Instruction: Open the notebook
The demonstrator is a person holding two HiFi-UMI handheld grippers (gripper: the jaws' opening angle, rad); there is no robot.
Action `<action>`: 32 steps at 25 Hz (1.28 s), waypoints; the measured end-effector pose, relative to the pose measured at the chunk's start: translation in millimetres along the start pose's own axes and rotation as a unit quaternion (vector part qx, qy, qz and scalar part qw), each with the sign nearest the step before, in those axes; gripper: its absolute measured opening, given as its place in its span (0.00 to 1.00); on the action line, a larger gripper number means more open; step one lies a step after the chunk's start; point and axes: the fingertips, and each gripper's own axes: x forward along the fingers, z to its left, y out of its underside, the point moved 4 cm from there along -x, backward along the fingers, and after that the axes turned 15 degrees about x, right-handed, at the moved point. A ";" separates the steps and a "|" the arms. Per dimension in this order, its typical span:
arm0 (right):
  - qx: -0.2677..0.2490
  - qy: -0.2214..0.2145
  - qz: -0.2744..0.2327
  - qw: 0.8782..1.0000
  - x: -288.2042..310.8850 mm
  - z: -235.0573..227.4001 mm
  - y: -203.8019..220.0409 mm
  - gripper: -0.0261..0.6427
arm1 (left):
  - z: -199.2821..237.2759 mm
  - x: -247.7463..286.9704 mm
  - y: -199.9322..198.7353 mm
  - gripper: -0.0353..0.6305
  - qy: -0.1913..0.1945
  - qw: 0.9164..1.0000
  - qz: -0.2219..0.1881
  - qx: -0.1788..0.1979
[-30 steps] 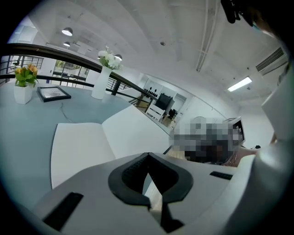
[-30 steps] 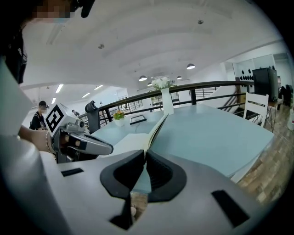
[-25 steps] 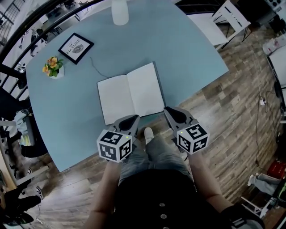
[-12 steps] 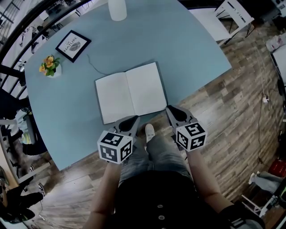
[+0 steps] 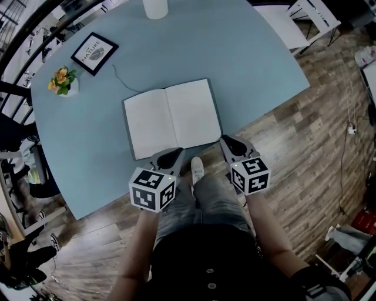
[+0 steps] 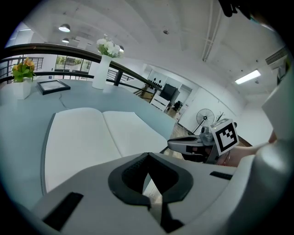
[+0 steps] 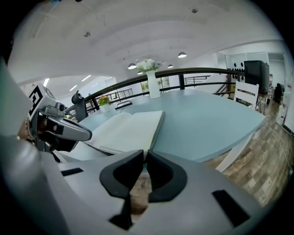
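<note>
Slim notebook w/ blank white pages & a dark grey-green cover [image 5: 170,116] lies open and flat on the light-blue rounded table [image 5: 252,59]. It sits near the table's front edge, right in front of the person. Both pages are bare, and the spine runs away from the person.

Left grey gripper w/ marker cube [image 5: 174,153]: tips sit just off the notebook's near edge, approx. below the spine. In the left gripper view the pages lie ahead of the tips, not touching them. Jaw tips meet there w/ nothing btw them, so it grips nothing.

Right grey gripper w/ marker cube [image 5: 227,140]: tips sit by the notebook's near right corner. In the right gripper view the notebook lies ahead and to the left, apart from the tips. Its jaws have just been opening. There's now only a thin slit btw the tips, w/ nothing in it.

Far side of the table:
- black-framed picture [image 5: 94,53]
- small white pot w/ orange & yellow flowers [image 5: 63,81], just beside the picture
- tall white vase [image 5: 155,7] at the far edge, well apart from the notebook

A white shoe [image 5: 197,169] shows btw the grippers, over brown wood-plank floor [image 5: 305,135].
</note>
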 end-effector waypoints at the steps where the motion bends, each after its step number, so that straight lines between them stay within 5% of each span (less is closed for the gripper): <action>1: -0.002 0.002 0.003 1.000 1.7 -0.6 1.1 0.09 | 0.4 0.9 -0.3 0.08 0.000 1.000 0.000 0.000; 16: -0.022 0.050 0.001 0.998 2.4 -14.7 0.3 0.07 | 1.0 6.1 -1.6 0.08 0.004 1.000 0.005 0.003; 32: -0.031 0.011 -0.052 0.998 -4.2 34.5 -35.5 0.12 | 15.4 -26.6 -22.8 0.08 -0.008 0.999 -0.019 0.024</action>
